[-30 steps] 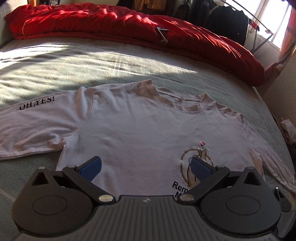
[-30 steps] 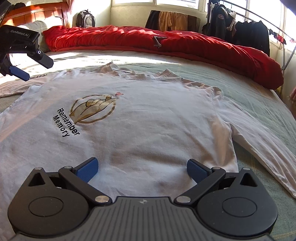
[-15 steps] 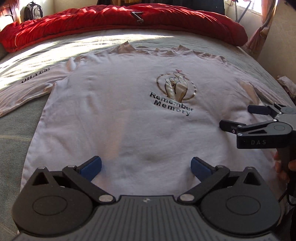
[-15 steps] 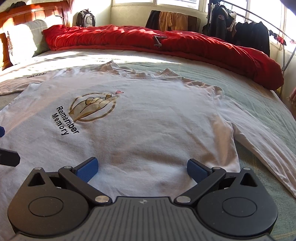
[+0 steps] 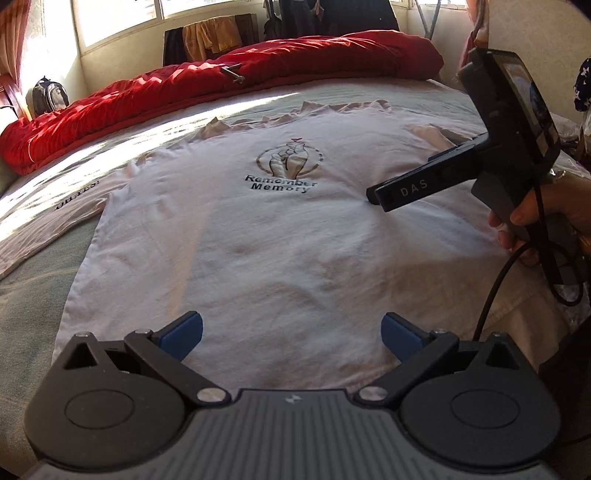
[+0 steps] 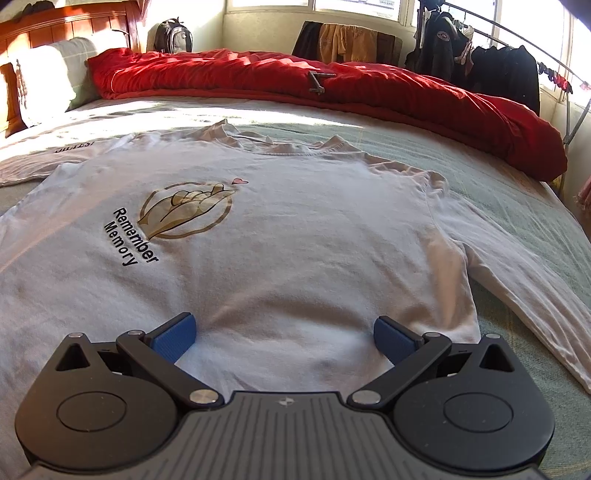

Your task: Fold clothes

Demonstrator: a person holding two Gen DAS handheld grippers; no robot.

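White long-sleeved shirt [image 5: 280, 236] lies flat, front up, spread across the green bedsheet [image 6: 498, 192], collar toward the far side. Chest print: gold ring with a hand motif, small pink heart above it, black text "Remember Memory" [image 6: 131, 236]. One sleeve runs out to the left in the sun patch and carries dark lettering, not legible here; the other sleeve [image 6: 524, 295] angles down the right side of the bed. Cloth lightly rumpled at the collar and mid-body. Left gripper [image 5: 291, 332]: blue pads wide apart, nothing between them, positioned low over the hem area of the shirt. Right gripper [image 6: 284, 334]: blue pads likewise spread, empty, over the lower body of the shirt; in the left wrist view it [image 5: 373, 197] appears from the side, held by a hand [image 5: 546, 218], tip just above the fabric right of the print; contact cannot be told. A black cable hangs from its handle. Red duvet [image 6: 369, 92] bunched along the far edge of the bed, a small metal object lying on it. Pillow [image 6: 48, 77] and wooden headboard at far left; backpack [image 6: 170, 35] in the corner; clothes hanging under the windows.
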